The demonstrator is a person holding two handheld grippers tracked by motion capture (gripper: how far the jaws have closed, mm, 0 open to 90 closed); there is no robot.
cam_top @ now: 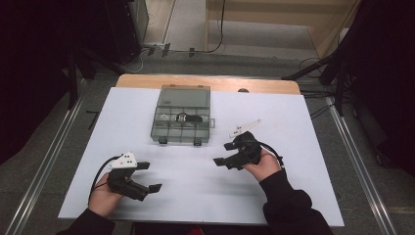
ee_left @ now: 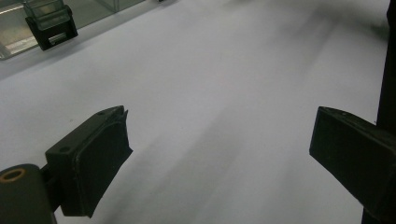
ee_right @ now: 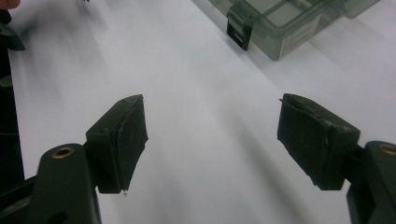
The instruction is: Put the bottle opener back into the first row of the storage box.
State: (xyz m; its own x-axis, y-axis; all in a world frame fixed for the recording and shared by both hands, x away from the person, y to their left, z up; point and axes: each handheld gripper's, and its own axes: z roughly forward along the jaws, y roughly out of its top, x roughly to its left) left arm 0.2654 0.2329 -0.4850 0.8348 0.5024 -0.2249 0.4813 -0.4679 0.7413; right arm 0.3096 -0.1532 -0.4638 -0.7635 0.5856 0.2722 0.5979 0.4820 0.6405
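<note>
A clear grey plastic compartment box [cam_top: 182, 116] lies closed at the back middle of the white table [cam_top: 147, 196], two black latches on its near side. One latch [ee_left: 51, 29] appears in the left gripper view, one latch [ee_right: 239, 31] in the right gripper view beside the box's corner [ee_right: 299, 28]. My left gripper [cam_top: 149, 176] rests low at the front left, open and empty, jaws pointing right. My right gripper [cam_top: 224, 153] hovers right of centre in front of the box, open and empty, pointing left. Its pads [ee_right: 123, 140] stand wide apart over bare table.
The wooden table edge [cam_top: 205, 82] runs behind the white sheet. Cables and dark stands [cam_top: 337, 73] sit on the floor at the back and right. A metal rail [cam_top: 46, 161] runs along the floor on the left.
</note>
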